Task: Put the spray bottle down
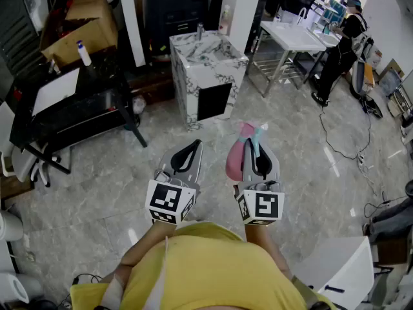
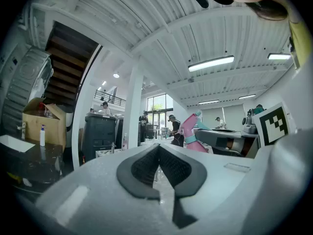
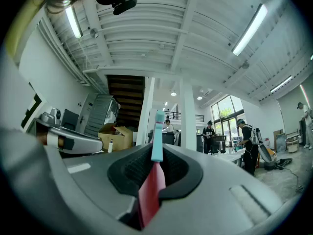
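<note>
Shirt (image 1: 206, 263): yellow, fills the bottom of the head view; both forearms reach forward from it.
Left gripper (image 1: 193, 146): held out level before the chest, marker cube (image 1: 169, 202) toward the body. Its own view shows the jaws (image 2: 159, 151) pressed together with nothing between them.
Right gripper (image 1: 255, 148): just beside the left, parallel to it, tipped slightly upward.
Right jaws: clamped on the spray bottle (image 3: 151, 190), seen edge-on between the pads.
Spray bottle (image 1: 236, 160): pink body bulging out on the left-gripper side, teal head (image 1: 257, 134) past the jaw tips; carried in the air above the grey tiled floor (image 1: 97, 186).
Ahead: marble-patterned block (image 1: 206, 76), well apart from both grippers.
</note>
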The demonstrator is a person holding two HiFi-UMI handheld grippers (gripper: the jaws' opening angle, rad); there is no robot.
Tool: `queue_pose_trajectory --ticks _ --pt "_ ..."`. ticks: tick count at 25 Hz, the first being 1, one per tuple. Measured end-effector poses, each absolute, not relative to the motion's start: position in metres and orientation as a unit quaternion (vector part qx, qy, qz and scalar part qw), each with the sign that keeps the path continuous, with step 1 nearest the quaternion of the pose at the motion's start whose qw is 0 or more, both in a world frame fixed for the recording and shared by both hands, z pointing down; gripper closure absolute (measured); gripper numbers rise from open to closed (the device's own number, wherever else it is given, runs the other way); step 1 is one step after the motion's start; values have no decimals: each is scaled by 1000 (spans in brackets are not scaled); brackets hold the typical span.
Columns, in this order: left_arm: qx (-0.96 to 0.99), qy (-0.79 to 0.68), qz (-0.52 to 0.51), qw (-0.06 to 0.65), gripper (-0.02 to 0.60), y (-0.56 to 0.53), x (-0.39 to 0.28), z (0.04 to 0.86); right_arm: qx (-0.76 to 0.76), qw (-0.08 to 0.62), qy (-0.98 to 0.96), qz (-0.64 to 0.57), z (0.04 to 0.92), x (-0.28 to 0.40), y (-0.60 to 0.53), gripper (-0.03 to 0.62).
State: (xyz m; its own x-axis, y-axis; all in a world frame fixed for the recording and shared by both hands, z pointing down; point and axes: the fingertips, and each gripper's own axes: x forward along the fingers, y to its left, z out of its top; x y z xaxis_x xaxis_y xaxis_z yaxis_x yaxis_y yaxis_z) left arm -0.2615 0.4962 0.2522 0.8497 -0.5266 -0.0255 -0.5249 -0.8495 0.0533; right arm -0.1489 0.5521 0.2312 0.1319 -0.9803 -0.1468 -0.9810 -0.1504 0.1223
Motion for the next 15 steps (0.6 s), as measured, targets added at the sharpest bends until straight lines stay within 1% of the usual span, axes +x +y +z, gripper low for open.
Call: queue_pose_trajectory --ticks 9,15 --pt "961 -274 -11 24 581 507 -243 262 -746 18 660 88 237 -131 560 556" --pt "959 -282 -8 28 581 485 -237 272 -742 16 664 86 245 -121 537 556"
